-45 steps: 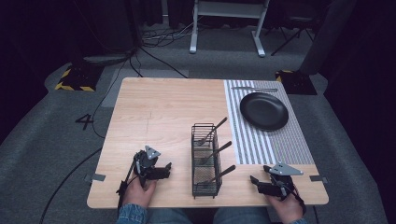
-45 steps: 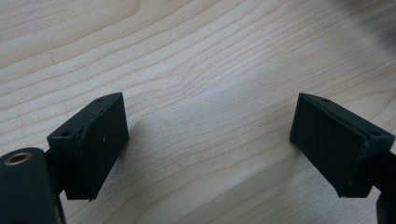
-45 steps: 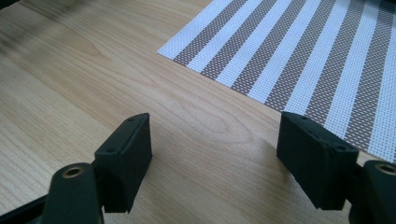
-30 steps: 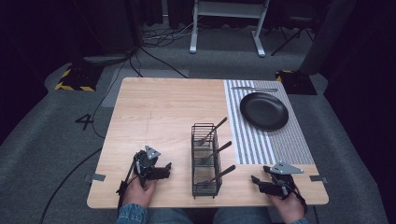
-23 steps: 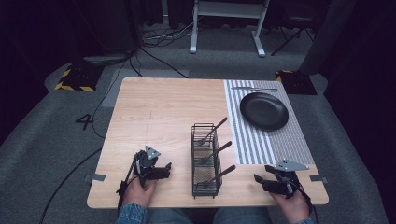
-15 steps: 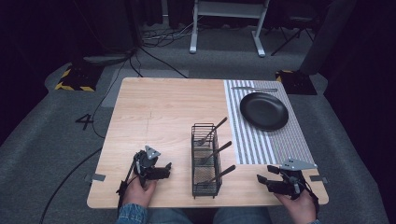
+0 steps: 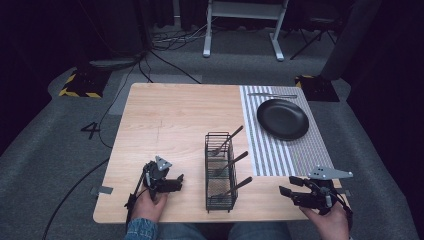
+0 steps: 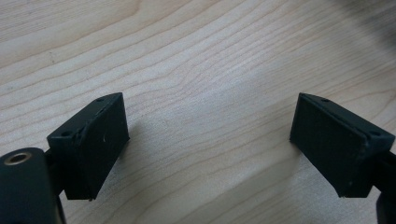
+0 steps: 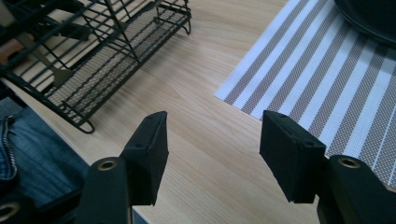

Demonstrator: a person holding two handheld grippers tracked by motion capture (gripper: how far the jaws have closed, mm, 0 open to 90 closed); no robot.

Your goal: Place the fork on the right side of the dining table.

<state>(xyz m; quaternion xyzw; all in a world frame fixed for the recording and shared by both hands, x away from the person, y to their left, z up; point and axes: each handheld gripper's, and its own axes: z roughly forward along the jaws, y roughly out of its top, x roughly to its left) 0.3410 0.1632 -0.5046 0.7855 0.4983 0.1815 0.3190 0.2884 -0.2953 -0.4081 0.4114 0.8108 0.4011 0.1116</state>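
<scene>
A person sits at a wooden table (image 7: 180,115) and holds a tool in each hand. The left gripper (image 7: 176,181) rests low on the wood near the front edge, to the left of a black wire rack (image 7: 220,172). In the left gripper view its two black jaws stand wide apart, with only bare wood grain between them, so it holds nothing. The right gripper (image 7: 287,187) is at the front right corner of the table, in the person's hand (image 7: 327,220), with a grey three-cornered plate on top of it. It points toward the rack from the right side. In the right gripper view its jaws are partly apart and have just been closing a little, and there is only bare table between them, so it holds nothing too. The wire rack stands between the two grippers, near the front of the table, and is apart from both. Three pieces of cutlery (image 7: 231,162) stand in it, and their handles lean out to the right, one behind the other. To the right of the rack lies a striped mat (image 7: 272,155). A round black plate (image 7: 282,118) sits on the far part of the mat, and a silver piece of cutlery (image 7: 272,95) lies at the mat's far edge, just behind the plate. Blue jeans (image 9: 32,154) show below the table edge in the right gripper view.
</scene>
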